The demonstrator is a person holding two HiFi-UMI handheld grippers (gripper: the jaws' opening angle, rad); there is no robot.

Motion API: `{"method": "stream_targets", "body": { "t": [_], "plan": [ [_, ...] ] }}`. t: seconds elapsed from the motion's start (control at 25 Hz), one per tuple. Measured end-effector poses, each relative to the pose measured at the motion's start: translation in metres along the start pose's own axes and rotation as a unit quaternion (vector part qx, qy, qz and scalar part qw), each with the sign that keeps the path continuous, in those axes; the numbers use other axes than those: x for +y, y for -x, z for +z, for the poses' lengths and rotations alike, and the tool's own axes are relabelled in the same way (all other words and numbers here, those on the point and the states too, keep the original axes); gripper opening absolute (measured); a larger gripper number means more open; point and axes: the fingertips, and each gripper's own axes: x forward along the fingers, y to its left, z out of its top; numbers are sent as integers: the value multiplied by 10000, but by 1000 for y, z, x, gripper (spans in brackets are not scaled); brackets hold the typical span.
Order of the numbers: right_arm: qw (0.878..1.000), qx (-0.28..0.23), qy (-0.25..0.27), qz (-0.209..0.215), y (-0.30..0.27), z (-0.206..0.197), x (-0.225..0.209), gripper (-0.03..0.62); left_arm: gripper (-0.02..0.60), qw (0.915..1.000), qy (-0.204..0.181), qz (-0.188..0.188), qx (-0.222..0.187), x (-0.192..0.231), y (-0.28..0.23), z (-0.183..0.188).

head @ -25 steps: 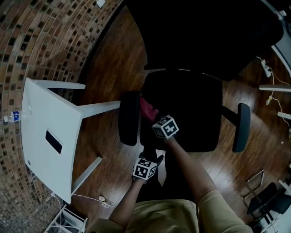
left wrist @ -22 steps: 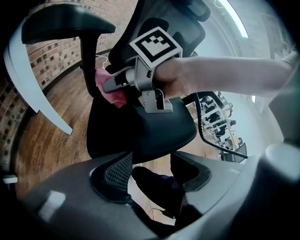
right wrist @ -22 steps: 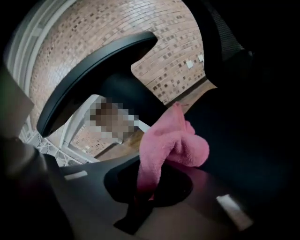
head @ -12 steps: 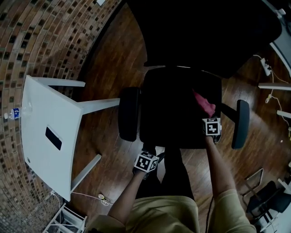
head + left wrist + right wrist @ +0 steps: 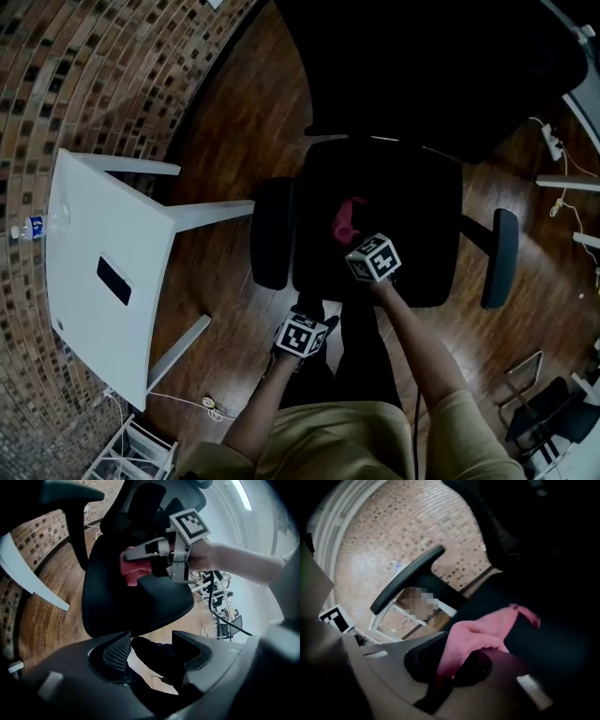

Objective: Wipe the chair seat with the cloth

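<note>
Right gripper [image 5: 356,236], cloth [image 5: 344,217] swept leftward across seat [image 5: 417,211].

- The head view is looking steeply down on the chair seat [image 5: 412,225].
- The left gripper view is facing it from low in front.
- The right gripper view is looking closely across it.

Dim, fisheye-bent head view; the chair seat [image 5: 412,206] is near black. Right gripper view smears with blur.
</note>
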Motion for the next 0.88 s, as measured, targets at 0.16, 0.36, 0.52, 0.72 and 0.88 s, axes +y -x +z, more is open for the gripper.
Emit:
{"method": "stream_targets", "body": {
  "t": [0.16,0.36,0.52,0.72,0.88],
  "plan": [
    [9954,193,-326,876,-68,8,57,14,264,9998,196,-2,49,7,11,-24],
    [9985,-372,-385,58,-49,-24,18,12,264,9995,281,-40,166,6,15,-38],
    [9748,-524,-1088,-1873,60,-91,-88,12,264,9995,138,-186,205,-3,12,-37],
    [9232,-295,-1397,-3568,204,-149,-167,12,263,9994,39,-320,148,-13,11,-21],
    [8917,-309,-1712,-4178,227,-158,-176,12,262,9992,-135,-358,121,-22,9,-12]
  ]
}}
